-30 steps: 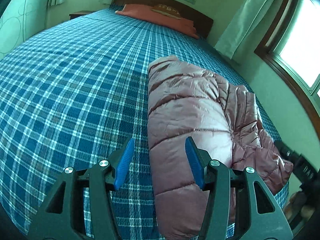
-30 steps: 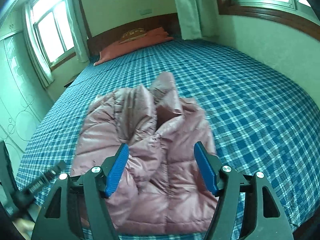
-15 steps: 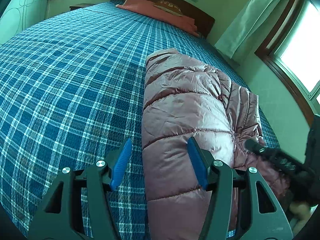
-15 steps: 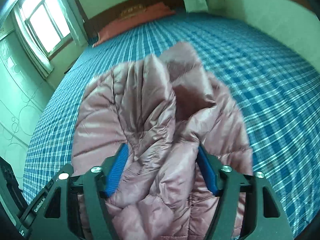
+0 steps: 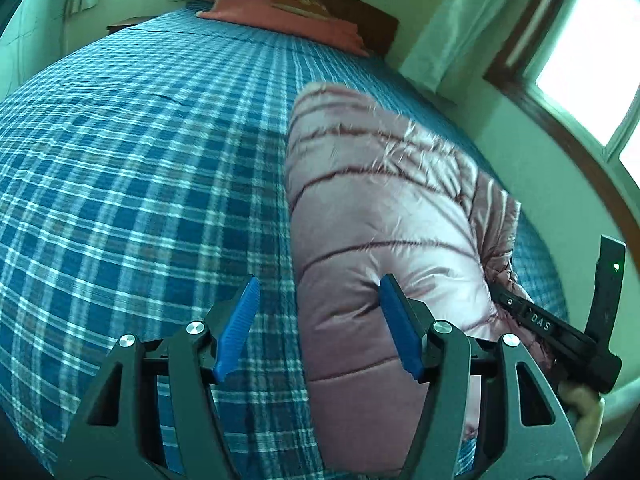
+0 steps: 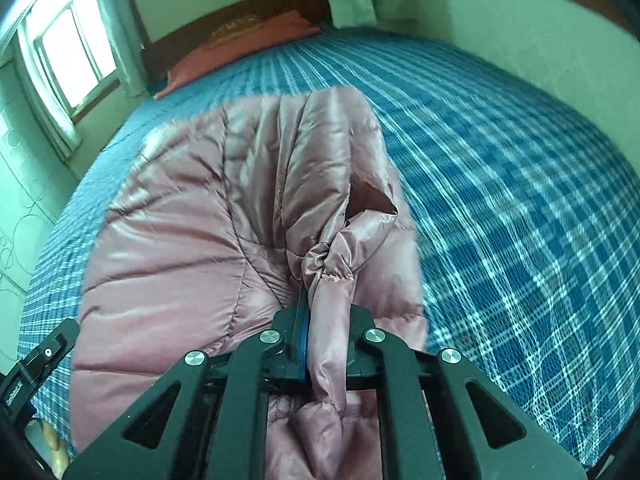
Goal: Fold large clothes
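Fingers of right gripper (image 6: 306, 320) are now clamped hard on a bunched fold of the puffy pink quilted jacket (image 6: 192, 248); a sec ago they stood wide w/ fabric only lying between them. Pinched ridge runs up from between the blue pads & ends in a knot of crumpled cloth just ahead of the tips. Rest of jacket spreads mostly to the left of these fingers & ahead of them, lying on the blue plaid bedspread (image 6: 520, 184).

Left gripper (image 5: 320, 320) is empty, jaws opening a bit wider than before. Its right blue pad (image 5: 396, 320) presses against or sits just beside the jacket's quilted side, can't tell which; left pad hangs over bare plaid. Jacket edge falls between the two pads, so nothing is gripped yet. Seen from here the other gripper shows to the right, past the jacket bulk.

Meaning for task: one anchor point is secured, approx at the near end of the garment. Prob next need is left fingers closing on the near edge so both can lift & fold. Risk: slippery shell may slide out of the pinch.
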`<state>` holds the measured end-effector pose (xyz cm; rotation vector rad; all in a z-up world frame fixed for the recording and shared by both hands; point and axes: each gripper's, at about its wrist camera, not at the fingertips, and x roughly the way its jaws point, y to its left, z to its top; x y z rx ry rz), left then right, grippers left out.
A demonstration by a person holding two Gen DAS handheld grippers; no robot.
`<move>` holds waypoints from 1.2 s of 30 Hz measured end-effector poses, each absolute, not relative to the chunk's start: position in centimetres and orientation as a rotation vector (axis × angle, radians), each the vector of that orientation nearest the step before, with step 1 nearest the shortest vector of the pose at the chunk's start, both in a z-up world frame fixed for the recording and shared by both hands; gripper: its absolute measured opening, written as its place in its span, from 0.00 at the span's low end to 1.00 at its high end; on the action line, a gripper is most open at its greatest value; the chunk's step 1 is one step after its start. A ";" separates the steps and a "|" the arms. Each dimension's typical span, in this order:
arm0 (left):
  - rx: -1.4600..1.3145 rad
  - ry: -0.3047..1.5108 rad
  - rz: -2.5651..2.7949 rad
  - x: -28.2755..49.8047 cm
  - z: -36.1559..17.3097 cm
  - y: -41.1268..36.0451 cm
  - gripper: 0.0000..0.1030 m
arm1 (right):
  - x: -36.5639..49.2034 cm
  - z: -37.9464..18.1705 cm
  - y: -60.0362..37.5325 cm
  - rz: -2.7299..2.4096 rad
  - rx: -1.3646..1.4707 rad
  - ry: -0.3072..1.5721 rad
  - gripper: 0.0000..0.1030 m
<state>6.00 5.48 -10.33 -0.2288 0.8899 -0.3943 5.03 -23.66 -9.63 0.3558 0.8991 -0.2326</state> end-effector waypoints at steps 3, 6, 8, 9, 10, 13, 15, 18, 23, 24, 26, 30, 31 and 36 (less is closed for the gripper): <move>-0.137 0.924 -0.386 6.6 -11.8 3.6 0.61 | 5.1 -10.6 -23.9 -0.232 0.350 0.906 0.11; -0.118 0.942 -0.384 7.5 -13.0 3.1 0.61 | 5.4 -10.7 -24.0 -0.223 0.351 0.912 0.13; -0.135 0.941 -0.391 7.4 -12.6 3.5 0.56 | 5.3 -10.3 -24.8 -0.218 0.370 0.907 0.18; -0.137 0.934 -0.391 7.2 -12.1 3.7 0.55 | 4.7 -9.5 -24.8 -0.229 0.370 0.899 0.20; -0.135 0.916 -0.382 6.6 -11.3 4.0 0.54 | 4.2 -8.8 -24.8 -0.237 0.360 0.889 0.20; -0.174 0.853 -0.388 5.0 -9.7 5.0 0.54 | 1.7 -6.1 -23.3 -0.261 0.276 0.817 0.20; -0.184 0.837 -0.407 4.4 -9.4 4.9 0.54 | 0.2 -5.2 -22.0 -0.245 0.226 0.782 0.20; -0.169 0.863 -0.424 4.3 -10.3 4.0 0.54 | -0.8 -6.3 -20.8 -0.204 0.208 0.815 0.20; -0.093 0.910 -0.407 5.1 -12.8 2.3 0.57 | -0.5 -12.3 -22.5 -0.203 0.243 0.921 0.18; -0.096 0.925 -0.415 5.4 -13.3 2.2 0.57 | -0.4 -12.5 -22.8 -0.200 0.257 0.922 0.18; -0.134 0.955 -0.422 5.9 -13.4 2.6 0.56 | -0.4 -11.8 -22.9 -0.202 0.263 0.934 0.18; -0.129 0.928 -0.415 5.5 -10.7 3.8 0.51 | 0.2 -7.4 -24.3 -0.210 0.253 0.919 0.21; -0.148 0.898 -0.416 5.6 -9.6 4.3 0.51 | 0.3 -5.7 -24.3 -0.221 0.235 0.881 0.21; -0.217 0.843 -0.435 9.5 -6.2 3.6 0.51 | 5.0 -1.1 -24.9 -0.156 0.239 0.746 0.21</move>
